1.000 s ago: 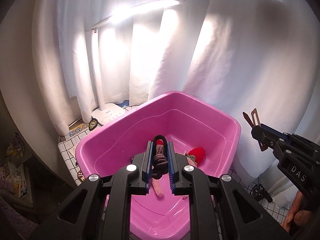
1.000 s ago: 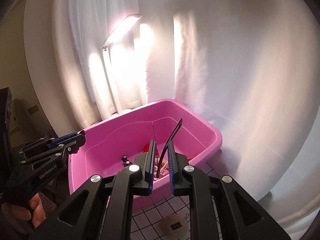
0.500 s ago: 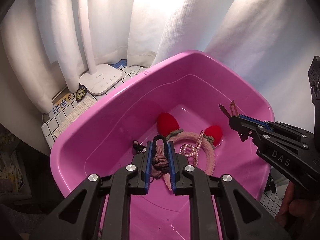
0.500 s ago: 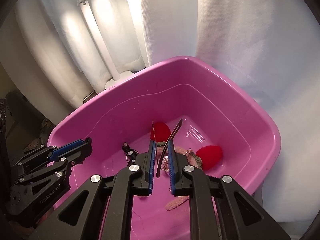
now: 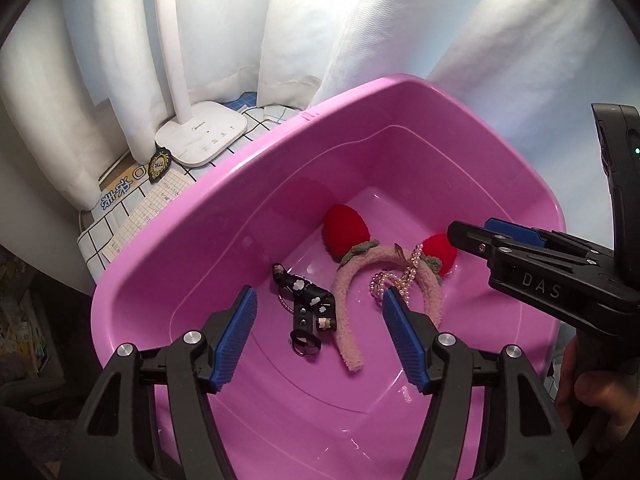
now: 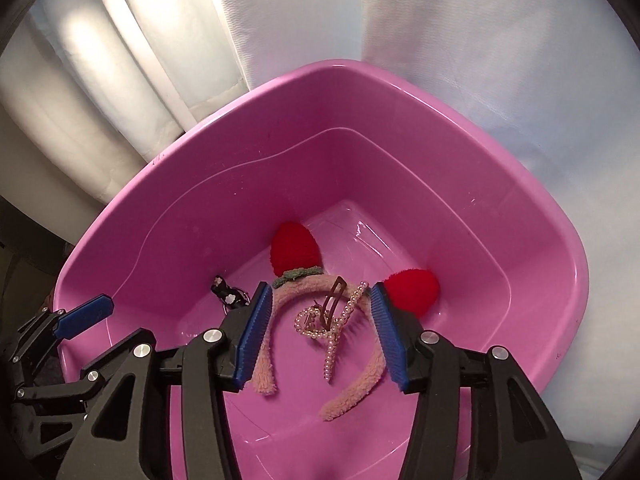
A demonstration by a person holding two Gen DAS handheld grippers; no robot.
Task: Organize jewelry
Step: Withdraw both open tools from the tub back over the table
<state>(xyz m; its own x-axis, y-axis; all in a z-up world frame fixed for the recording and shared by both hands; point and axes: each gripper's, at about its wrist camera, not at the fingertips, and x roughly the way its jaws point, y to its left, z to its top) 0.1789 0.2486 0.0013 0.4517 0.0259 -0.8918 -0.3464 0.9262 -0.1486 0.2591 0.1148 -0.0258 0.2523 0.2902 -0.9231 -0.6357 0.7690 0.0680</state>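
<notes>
A pink plastic tub (image 5: 224,208) (image 6: 192,184) holds the jewelry. On its floor lie a fuzzy pink headband with red strawberry ears (image 5: 348,320) (image 6: 264,372), a pearl hair clip (image 5: 404,280) (image 6: 340,328), a brown snap clip (image 6: 334,300) on the pearls, and a black flowered hair tie (image 5: 306,308) (image 6: 228,294). My left gripper (image 5: 320,336) is open and empty above the black tie. My right gripper (image 6: 318,332) is open and empty above the clips; it shows at right in the left wrist view (image 5: 472,234).
A white desk lamp base (image 5: 202,136) stands behind the tub on a grid-patterned cloth (image 5: 120,224) beside paper cards. White curtains (image 5: 360,28) hang close behind the tub. The lamp's stem (image 6: 140,52) rises at the left in the right wrist view.
Both grippers have opened over the tub. The left one let go of the dark knotted hair tie; the right one let go of the brown clip, which now lies on the pearl clip.
</notes>
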